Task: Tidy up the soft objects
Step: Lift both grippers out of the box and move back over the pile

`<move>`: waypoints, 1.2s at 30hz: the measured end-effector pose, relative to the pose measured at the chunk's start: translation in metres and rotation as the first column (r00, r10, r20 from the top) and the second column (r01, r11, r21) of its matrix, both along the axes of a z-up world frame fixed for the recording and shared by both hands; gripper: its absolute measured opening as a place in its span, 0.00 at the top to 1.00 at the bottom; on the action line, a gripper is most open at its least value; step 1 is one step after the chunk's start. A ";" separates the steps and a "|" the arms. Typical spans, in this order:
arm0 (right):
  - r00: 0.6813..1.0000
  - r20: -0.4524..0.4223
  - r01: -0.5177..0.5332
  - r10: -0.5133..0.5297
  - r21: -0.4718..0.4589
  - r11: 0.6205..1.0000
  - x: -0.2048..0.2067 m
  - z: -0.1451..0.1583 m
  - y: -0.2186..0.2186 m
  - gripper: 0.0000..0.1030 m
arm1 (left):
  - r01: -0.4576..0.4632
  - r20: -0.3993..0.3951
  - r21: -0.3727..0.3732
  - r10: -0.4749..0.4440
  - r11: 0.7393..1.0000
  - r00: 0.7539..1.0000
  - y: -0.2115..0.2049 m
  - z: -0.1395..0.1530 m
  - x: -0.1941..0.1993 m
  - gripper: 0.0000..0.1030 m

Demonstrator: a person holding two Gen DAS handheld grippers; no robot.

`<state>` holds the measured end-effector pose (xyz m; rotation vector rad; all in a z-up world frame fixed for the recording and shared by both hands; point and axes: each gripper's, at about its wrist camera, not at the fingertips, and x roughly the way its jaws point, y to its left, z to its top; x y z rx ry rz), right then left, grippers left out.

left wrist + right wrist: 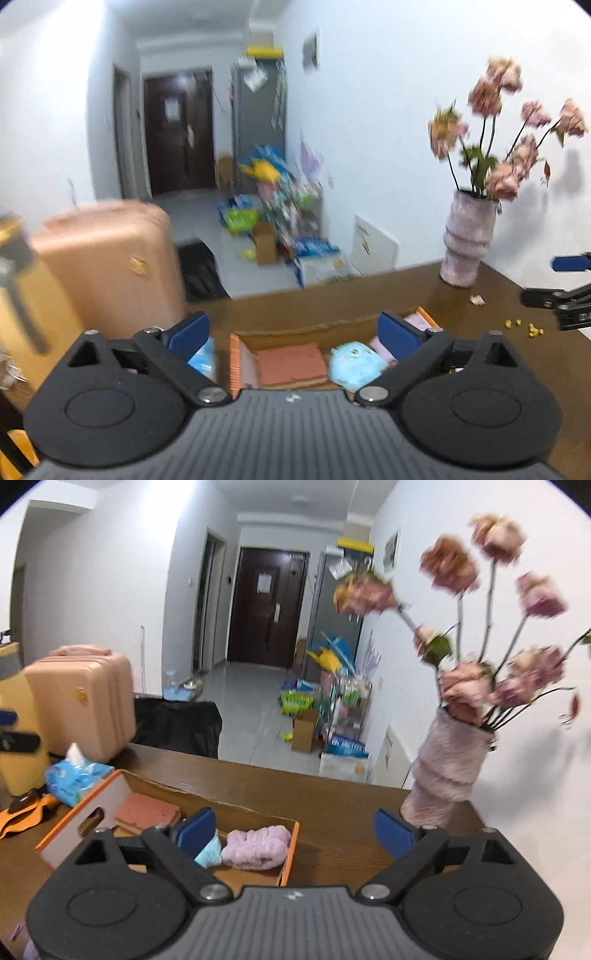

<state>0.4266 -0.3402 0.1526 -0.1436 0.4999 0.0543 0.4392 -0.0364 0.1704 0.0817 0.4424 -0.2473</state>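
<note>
Two grippers are held above a brown desk (pixel 332 794), and both sets of jaws are spread wide with nothing between them. An orange-edged cardboard box (pixel 290 849) is seen lying on the desk, and the soft things are already gathered inside it: a light blue plush toy (pixel 354 363), a pink fluffy cloth (pixel 256 845) and a flat reddish folded piece (pixel 290 363).

From the left gripper (pixel 293 330) the box is found directly ahead and below, the blue plush lying just under and slightly right of the gap between the jaws. From the right gripper (pixel 295 829) the box is placed ahead and to the left, with the pink cloth under the left finger side; its long axis is laid roughly across the view. The left gripper is judged the nearer to the blue plush, the right one to the pink cloth.

A blue tissue pack (pixel 75 775) is seen outside the box, beyond its far left end. A vase of flowers (pixel 467 240) is stood at the desk's far edge.
</note>
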 end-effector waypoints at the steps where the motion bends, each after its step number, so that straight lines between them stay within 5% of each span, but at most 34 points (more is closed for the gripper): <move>1: 1.000 0.007 0.003 -0.003 0.015 1.000 -0.011 0.004 -0.001 0.10 | -0.005 0.014 0.009 0.005 1.000 1.000 0.004 0.004 -0.012 0.03; 10: 0.996 0.087 -0.023 0.016 0.070 0.997 -0.082 0.023 0.008 0.10 | -0.046 0.058 0.002 0.045 0.999 0.997 0.022 0.014 -0.079 0.01; 19: 0.971 0.234 -0.100 0.058 0.174 0.980 -0.192 -0.020 0.017 0.08 | -0.170 0.237 -0.001 0.166 0.985 0.957 0.044 -0.046 -0.189 0.00; 29: 0.940 0.334 -0.109 0.065 0.115 0.987 -0.312 -0.106 0.046 0.01 | -0.078 0.232 -0.092 0.098 0.993 0.968 0.063 -0.120 -0.303 0.00; 32: 0.966 0.252 -0.086 0.060 0.094 0.992 -0.329 -0.131 0.058 0.01 | -0.054 0.136 -0.103 0.068 0.993 0.988 0.065 -0.137 -0.312 0.00; 36: 0.982 0.168 -0.120 0.089 0.179 0.977 -0.338 -0.155 0.060 0.01 | -0.054 0.082 -0.079 0.060 0.995 0.995 0.065 -0.152 -0.314 0.00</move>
